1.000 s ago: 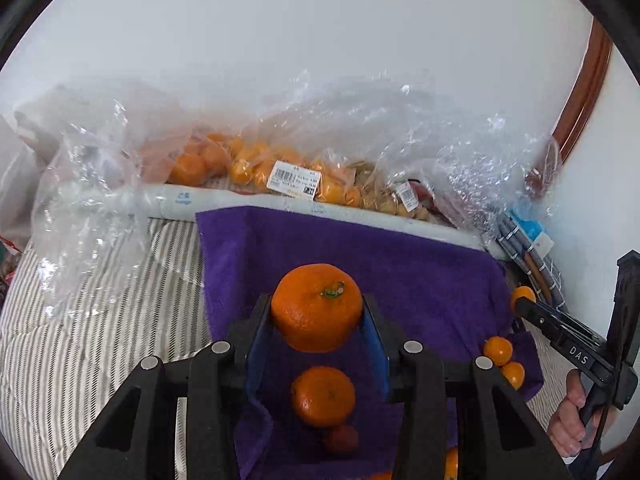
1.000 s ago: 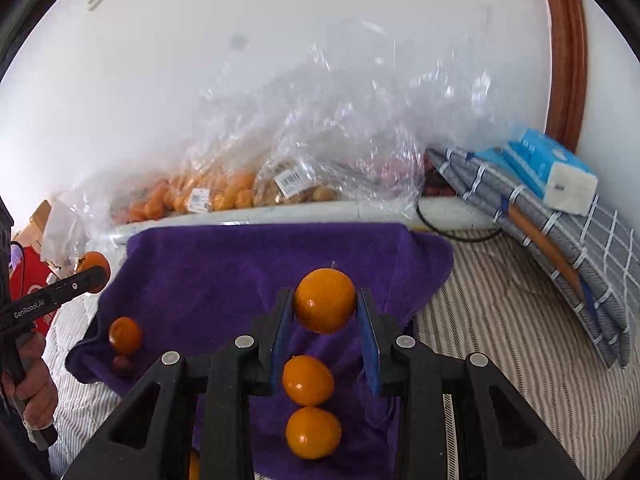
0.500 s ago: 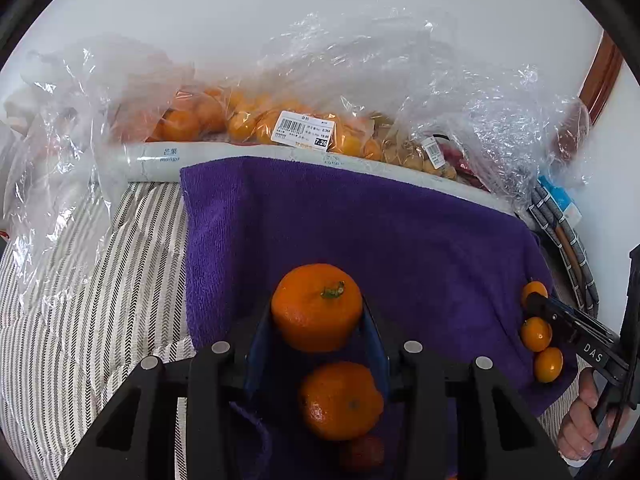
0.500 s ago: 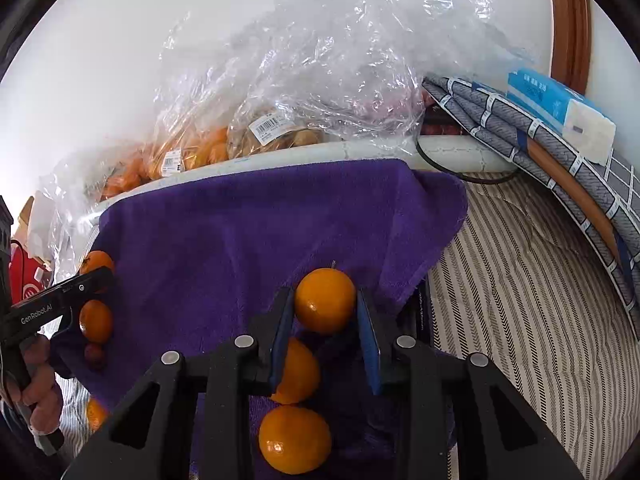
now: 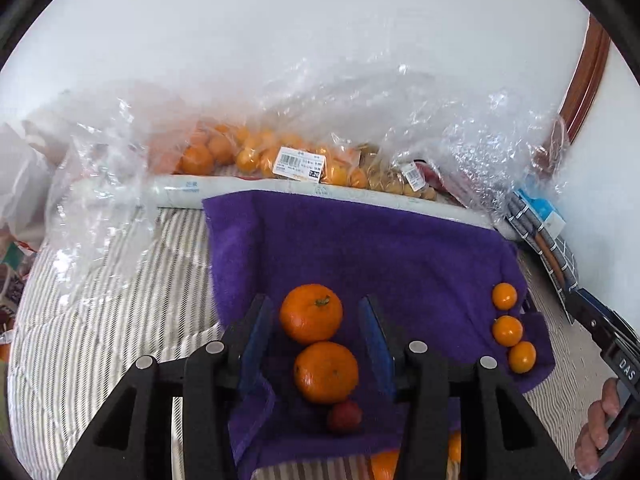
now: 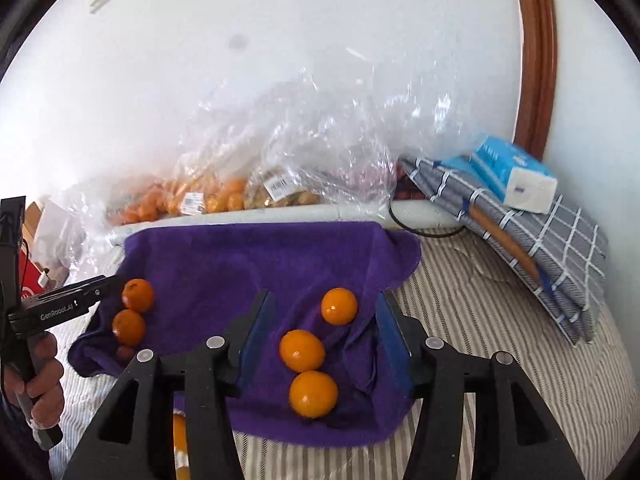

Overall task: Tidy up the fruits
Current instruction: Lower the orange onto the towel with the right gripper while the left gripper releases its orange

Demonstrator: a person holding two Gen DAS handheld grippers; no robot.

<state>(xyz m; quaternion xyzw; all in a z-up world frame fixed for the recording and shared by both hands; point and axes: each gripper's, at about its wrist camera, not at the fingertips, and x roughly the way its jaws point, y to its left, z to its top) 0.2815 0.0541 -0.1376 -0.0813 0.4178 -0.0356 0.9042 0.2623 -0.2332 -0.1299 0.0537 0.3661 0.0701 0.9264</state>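
With both my left gripper [image 5: 316, 320] and right gripper [image 6: 324, 320] open, tangerines [image 5: 311, 313] and kumquats [image 6: 339, 306] sit in rows along the purple towel's [image 5: 380, 256] near edge on the bed, bagged fruit [image 5: 256, 158] still unsorted behind.

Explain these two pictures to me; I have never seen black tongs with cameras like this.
No robot here: a person holds a hand-squeezed tool in each hand, and a camera on each looks forward along its two blue-padded fingers. One picture comes from the left gripper, the other from the right gripper. Each view also shows the other tool at its edge. Both are open and hold nothing. A purple towel lies on a striped bed cover. Two tangerines and a small red fruit line up on the left, three small oranges on the right. Bags of fruit sit behind.
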